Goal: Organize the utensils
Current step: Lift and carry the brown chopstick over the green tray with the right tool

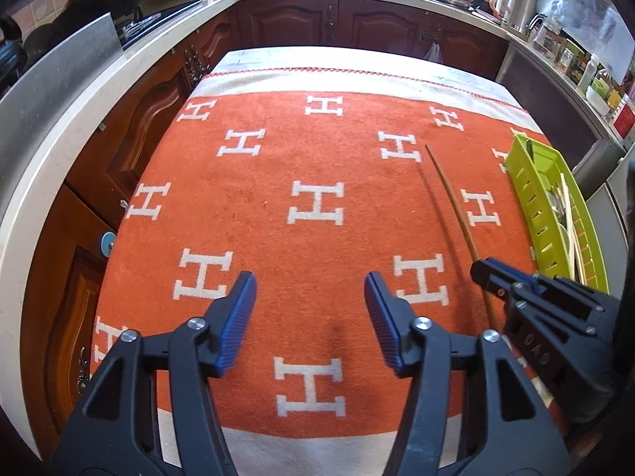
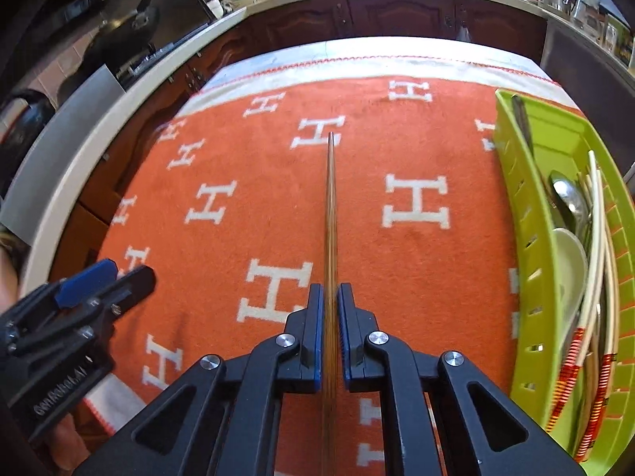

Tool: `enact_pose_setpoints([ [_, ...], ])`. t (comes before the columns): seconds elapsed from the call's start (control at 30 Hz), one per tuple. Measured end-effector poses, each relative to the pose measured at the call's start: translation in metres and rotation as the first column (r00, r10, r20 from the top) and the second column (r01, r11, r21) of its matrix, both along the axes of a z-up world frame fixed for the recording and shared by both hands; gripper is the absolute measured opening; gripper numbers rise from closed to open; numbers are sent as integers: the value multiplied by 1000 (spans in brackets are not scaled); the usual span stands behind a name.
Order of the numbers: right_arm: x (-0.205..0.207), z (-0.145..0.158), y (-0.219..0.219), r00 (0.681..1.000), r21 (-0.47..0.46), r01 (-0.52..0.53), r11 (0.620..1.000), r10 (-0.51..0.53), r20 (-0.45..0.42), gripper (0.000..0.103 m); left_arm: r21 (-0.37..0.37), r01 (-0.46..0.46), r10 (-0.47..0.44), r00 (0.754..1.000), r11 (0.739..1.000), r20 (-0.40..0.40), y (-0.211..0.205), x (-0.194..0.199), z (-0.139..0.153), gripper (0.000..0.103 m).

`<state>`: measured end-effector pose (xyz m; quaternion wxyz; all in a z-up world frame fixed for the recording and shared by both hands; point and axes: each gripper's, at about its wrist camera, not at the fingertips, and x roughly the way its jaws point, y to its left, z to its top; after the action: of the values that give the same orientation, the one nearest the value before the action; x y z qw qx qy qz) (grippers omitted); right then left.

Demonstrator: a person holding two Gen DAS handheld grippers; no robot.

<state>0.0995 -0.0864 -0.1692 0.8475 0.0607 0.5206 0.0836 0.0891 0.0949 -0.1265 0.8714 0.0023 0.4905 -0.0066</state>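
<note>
Chopstick work, left wrist view first: left tool [image 1: 309, 289] stood open with nothing between its blue pads, hanging over the orange blanket with white H letters [image 1: 278, 166] that covered the bench. No earlier picture, so only the gap itself is told. Right tool [image 1: 486, 277] sat at the right of this view, tip closed on a thin brown wooden chopstick [image 1: 448, 198]. Stick ran away from that tip across the blanket, its shadow drawn apart from it, so it looked lifted rather than lying flat. Lime green slotted plastic tray [image 1: 532, 198] stood at the right bench edge, just beside the stick.

Right wrist view: right tool [image 2: 329, 297] was clamped on the chopstick [image 2: 330, 206], pads pressing both sides, stick pointing straight ahead along the fingers. Gripped near its thick end, probably so the long free part could be steered into the tray. Green tray [image 2: 516, 214] lay to the right, already holding a metal spoon [image 2: 567, 198], a white ceramic spoon [image 2: 567, 254] and pale chopsticks with red and orange banded ends [image 2: 595, 277], all lengthwise. Left tool [image 2: 103, 277] hung at lower left, empty, likely kept clear of the carry. Judged step: moving this last loose stick over to the tray.
</note>
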Motion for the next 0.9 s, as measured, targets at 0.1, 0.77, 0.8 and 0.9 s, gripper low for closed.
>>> enact_pose_setpoints([
  [0.1, -2, 18, -10, 1000, 33, 1, 999, -2, 31, 6, 3, 11, -11, 1000, 1000, 0, -7, -1, 6, 57],
  [0.77, -47, 114, -148, 978, 149, 111, 983, -135, 160, 6, 31, 272, -273, 961, 962, 54, -151, 7, 65, 81],
  [0.8, -51, 116, -158, 975, 148, 128, 981, -151, 161, 6, 31, 290, -291, 956, 957, 48, -162, 7, 65, 81],
  [0.9, -58, 115, -182, 970, 153, 163, 975, -186, 154, 6, 28, 318, -319, 947, 948, 26, -187, 8, 61, 82],
])
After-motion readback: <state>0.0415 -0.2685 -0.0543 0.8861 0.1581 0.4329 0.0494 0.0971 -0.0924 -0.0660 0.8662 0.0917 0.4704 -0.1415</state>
